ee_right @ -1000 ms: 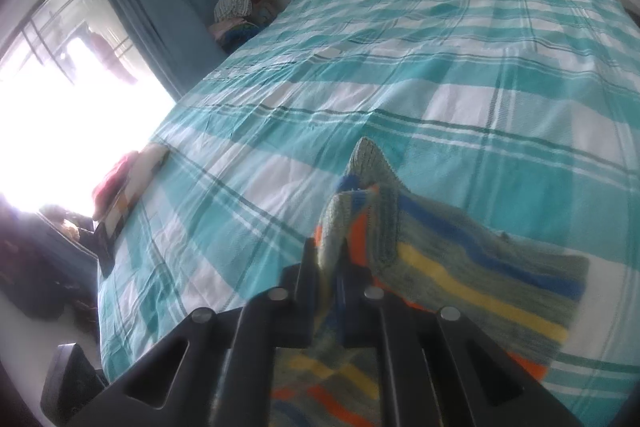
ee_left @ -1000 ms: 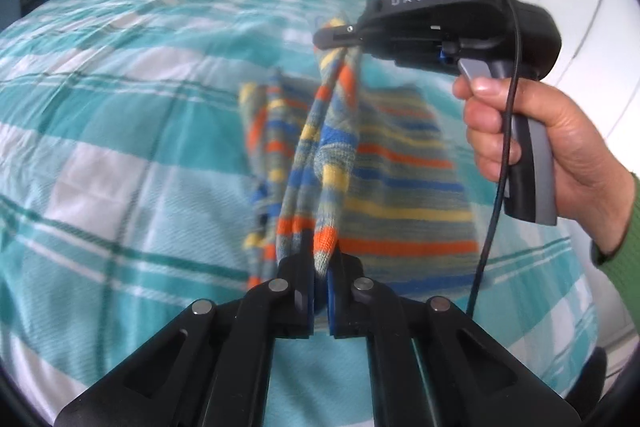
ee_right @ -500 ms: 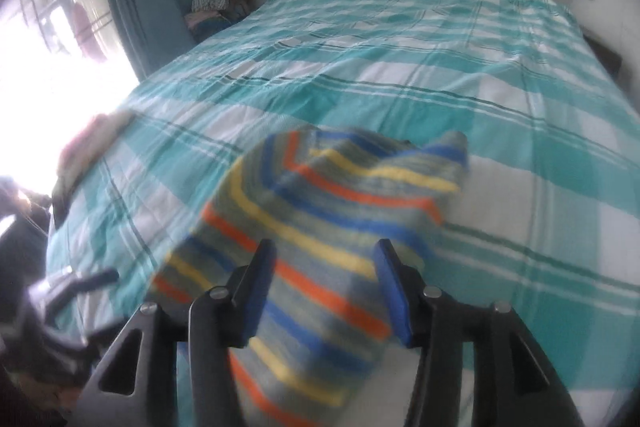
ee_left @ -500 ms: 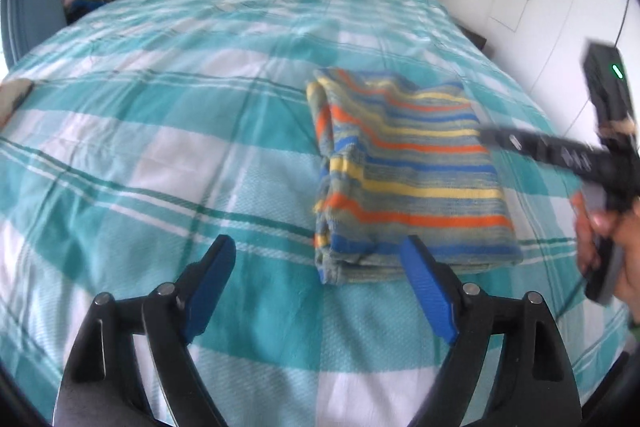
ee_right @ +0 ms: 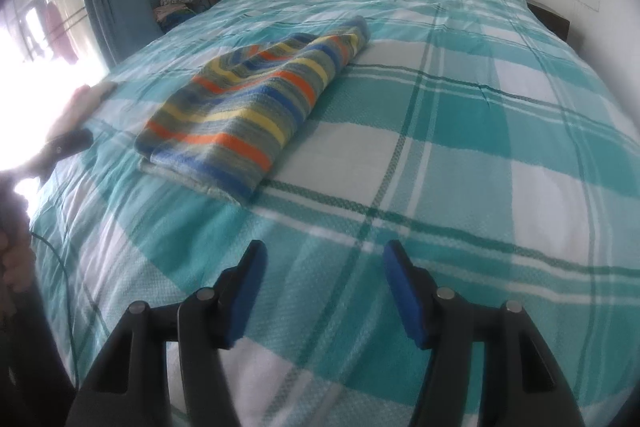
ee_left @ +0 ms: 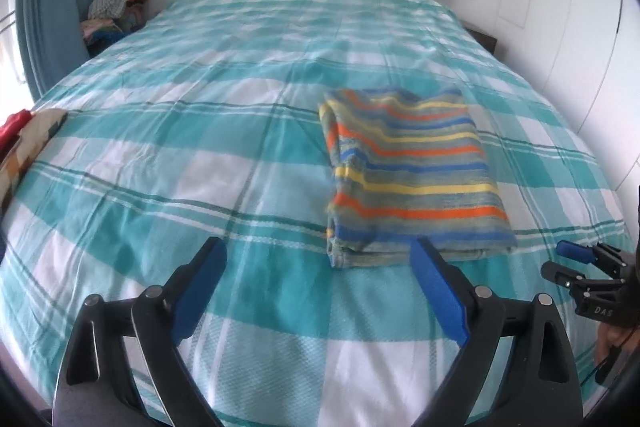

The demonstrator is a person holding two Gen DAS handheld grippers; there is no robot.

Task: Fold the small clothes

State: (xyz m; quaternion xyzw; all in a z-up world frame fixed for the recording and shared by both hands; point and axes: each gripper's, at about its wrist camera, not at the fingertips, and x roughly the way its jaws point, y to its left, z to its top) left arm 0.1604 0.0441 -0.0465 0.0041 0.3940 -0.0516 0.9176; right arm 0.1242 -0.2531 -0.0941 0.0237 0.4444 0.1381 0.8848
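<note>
Lying folded near the bed's foot edge, long axis toward the headboard, the striped sweater sits just ahead-right of the left claw, nearer than the right claw; both gape wide, empty.

The striped knit garment lies folded flat into a compact, roughly rectangular stack on the teal-and-white checked bedspread. Its pattern consists of horizontal bands in orange, blue, yellow and grey-green. Layered edges are visible along the near side and one rounded fold runs along the side edge.
</note>
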